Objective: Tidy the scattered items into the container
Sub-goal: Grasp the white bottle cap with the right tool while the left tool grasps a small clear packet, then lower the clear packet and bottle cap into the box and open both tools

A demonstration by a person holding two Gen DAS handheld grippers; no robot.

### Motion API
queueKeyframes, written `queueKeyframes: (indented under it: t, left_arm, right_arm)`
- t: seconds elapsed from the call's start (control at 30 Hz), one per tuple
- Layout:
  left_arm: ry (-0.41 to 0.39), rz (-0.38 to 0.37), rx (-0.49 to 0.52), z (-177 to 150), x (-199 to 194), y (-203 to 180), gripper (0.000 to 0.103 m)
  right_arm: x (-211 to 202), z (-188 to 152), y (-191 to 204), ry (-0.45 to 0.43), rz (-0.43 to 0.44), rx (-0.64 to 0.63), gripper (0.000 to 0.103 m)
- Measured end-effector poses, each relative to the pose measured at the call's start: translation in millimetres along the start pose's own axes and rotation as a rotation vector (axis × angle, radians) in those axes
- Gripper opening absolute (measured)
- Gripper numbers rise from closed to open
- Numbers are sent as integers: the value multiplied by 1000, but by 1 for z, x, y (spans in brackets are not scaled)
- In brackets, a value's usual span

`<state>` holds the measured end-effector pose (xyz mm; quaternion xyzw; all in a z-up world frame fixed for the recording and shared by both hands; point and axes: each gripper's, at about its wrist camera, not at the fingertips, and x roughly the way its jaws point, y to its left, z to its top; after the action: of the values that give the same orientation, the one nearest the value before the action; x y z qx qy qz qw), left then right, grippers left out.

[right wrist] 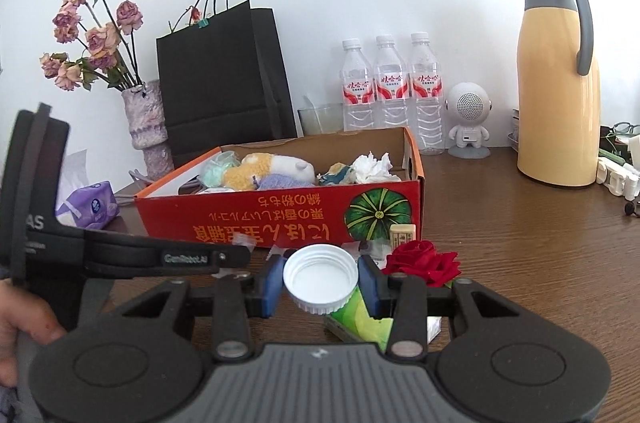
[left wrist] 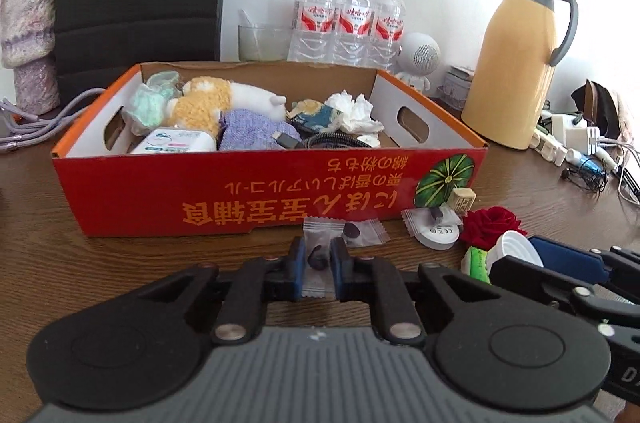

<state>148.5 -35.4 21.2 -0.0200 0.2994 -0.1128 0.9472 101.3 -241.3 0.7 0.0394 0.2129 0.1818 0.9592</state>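
Left gripper (left wrist: 319,265) jaws clamp a clear plastic candy wrapper (left wrist: 316,259); right gripper (right wrist: 322,281) jaws hold a white ribbed plastic cap (right wrist: 320,277), near the red cardboard box (right wrist: 280,219).

Yellow jug (right wrist: 554,95) (grey-handled) — three water bottles (right wrist: 392,91).

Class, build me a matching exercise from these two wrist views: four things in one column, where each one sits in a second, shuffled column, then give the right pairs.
Things:
1. white cap
2. snack packet
3. plush toy
4. red rose

Places:
A. lying inside the box
B. between the left gripper fingers
C. on the table in front of the box
D. between the right gripper fingers

Pairs: 1-D, 2-B, 3-A, 4-C
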Motion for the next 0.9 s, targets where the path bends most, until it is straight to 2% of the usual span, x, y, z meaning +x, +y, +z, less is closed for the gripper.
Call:
queueKeyframes:
  t: [0.2, 0.3, 0.37, 0.47, 0.57, 0.67, 0.73, 0.8, 0.9]
  left_arm:
    - [-40, 61, -41, -21, -50, 13, 14]
    - [-60, 90, -71, -30, -73, 19, 14]
    - [-77, 97, -96, -32, -86, 24, 14]
    - [-113, 102, -106, -22, -101, 32, 14]
    - [-162, 88, -87, 5, -108, 40, 14]
    - [-216, 73, -49, 47, -103, 40, 14]
    - [-219, 61, -23, 75, -87, 38, 14]
    - [-182, 78, -2, 99, -59, 36, 14]
    - [-60, 88, -27, 114, -3, 42, 14]
  right_arm:
    - [-9, -1, 12, -46, -14, -66, 39]
    - [-14, 0, 17, -72, 13, -83, 39]
    - [-13, 1, 18, -60, 32, -70, 39]
    - [-16, 12, 21, -34, 45, -54, 39]
    - [-16, 34, 20, -19, 70, -45, 39]
    - [-1, 72, 14, -8, 54, -45, 39]
    - [22, 101, 10, 29, 54, -50, 39]
    - [55, 127, 5, 106, 57, -47, 39]
    - [116, 149, 1, 275, 58, -44, 39]
